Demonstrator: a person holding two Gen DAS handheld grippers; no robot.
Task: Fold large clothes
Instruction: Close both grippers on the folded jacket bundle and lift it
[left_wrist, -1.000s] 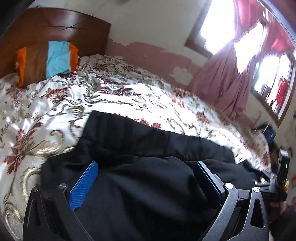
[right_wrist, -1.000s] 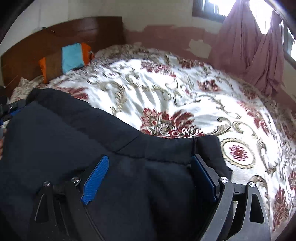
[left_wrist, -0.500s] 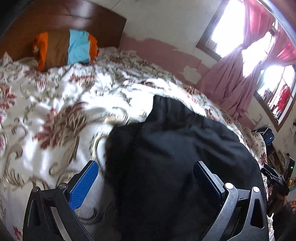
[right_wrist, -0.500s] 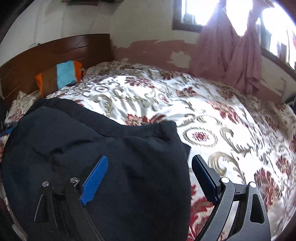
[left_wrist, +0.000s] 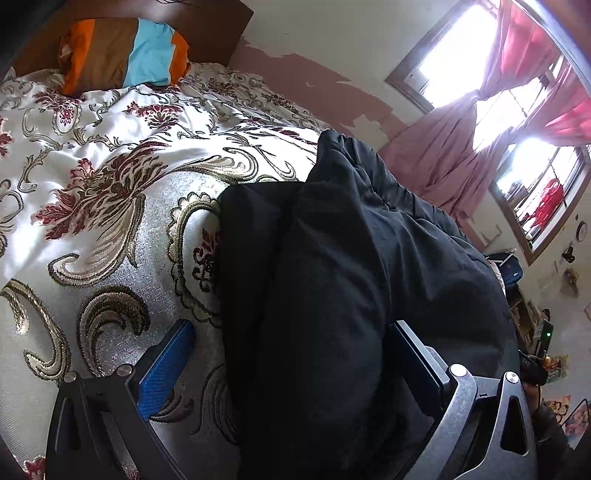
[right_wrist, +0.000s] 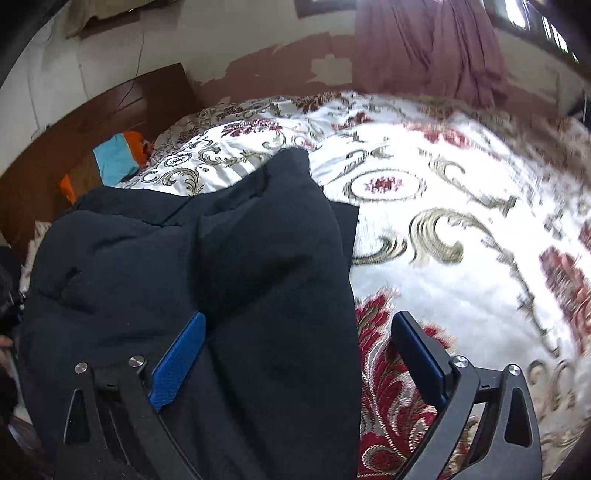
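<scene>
A large black garment (left_wrist: 351, 288) lies bunched on the floral bedspread (left_wrist: 110, 192). In the left wrist view it fills the lower right, and its left edge runs between the fingers. My left gripper (left_wrist: 291, 354) is open, jaws wide apart, with the cloth lying loose between the blue pads (left_wrist: 166, 365). In the right wrist view the garment (right_wrist: 229, 280) covers the left half. My right gripper (right_wrist: 299, 354) is open too, and the garment's right edge runs between its pads (right_wrist: 177, 362).
A striped orange, brown and blue pillow (left_wrist: 125, 55) leans on the wooden headboard (right_wrist: 92, 122) at the far end. Pink curtains (left_wrist: 461, 147) hang at the windows beyond the bed. Bare bedspread (right_wrist: 461, 229) lies right of the garment.
Both grippers have swung outward: the left now sees bedspread on its left, the right sees bedspread on its right. The garment has bunched into a taller, narrower heap. Both stayed open.
</scene>
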